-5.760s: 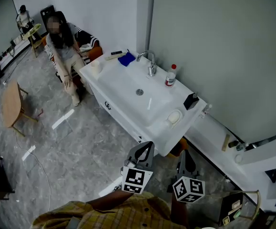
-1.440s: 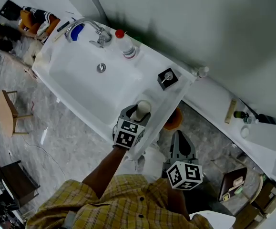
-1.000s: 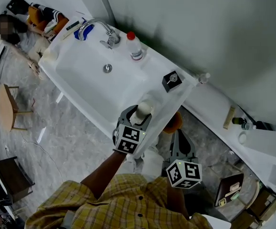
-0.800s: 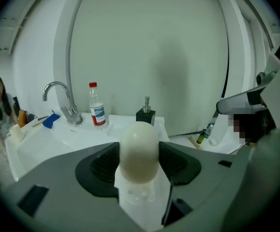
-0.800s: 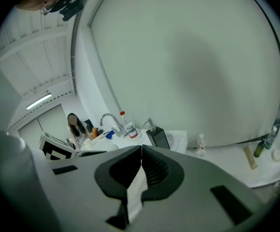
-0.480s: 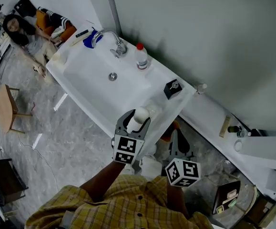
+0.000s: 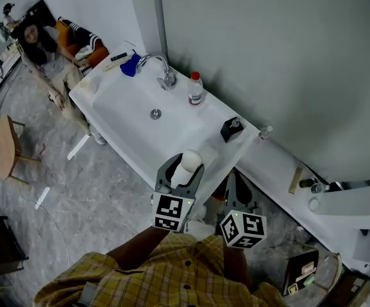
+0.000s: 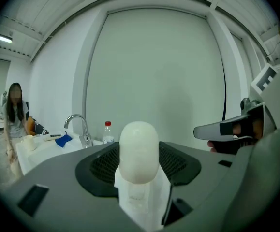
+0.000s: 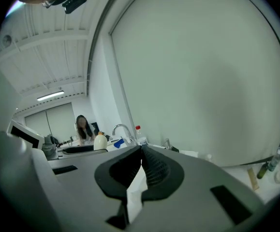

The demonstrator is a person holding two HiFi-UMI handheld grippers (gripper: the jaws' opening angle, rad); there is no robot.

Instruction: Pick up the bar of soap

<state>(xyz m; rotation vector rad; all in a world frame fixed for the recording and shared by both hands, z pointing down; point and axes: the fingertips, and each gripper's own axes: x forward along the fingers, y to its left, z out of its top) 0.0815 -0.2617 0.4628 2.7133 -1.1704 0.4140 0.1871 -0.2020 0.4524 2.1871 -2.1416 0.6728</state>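
- In the earliest head view the bar of soap lay on the counter at the near right corner of the sink. Both grippers hung low and clear of it.
- A second and a half ago the left gripper was already down around the soap at the counter edge. Now the soap is off the counter, and the sink sits further off at 11 o'clock from it.
- The left gripper's jaws are clamped on the soap. In the left gripper view it stands upright between them, rounded end up.
- Seen from the head, the soap is at 12 o'clock from that gripper's marker cube.
- The faucet and bottle are well beyond, toward 12 o'clock.
- The right gripper hangs at 4 o'clock from the left one, its jaws pressed together on nothing.
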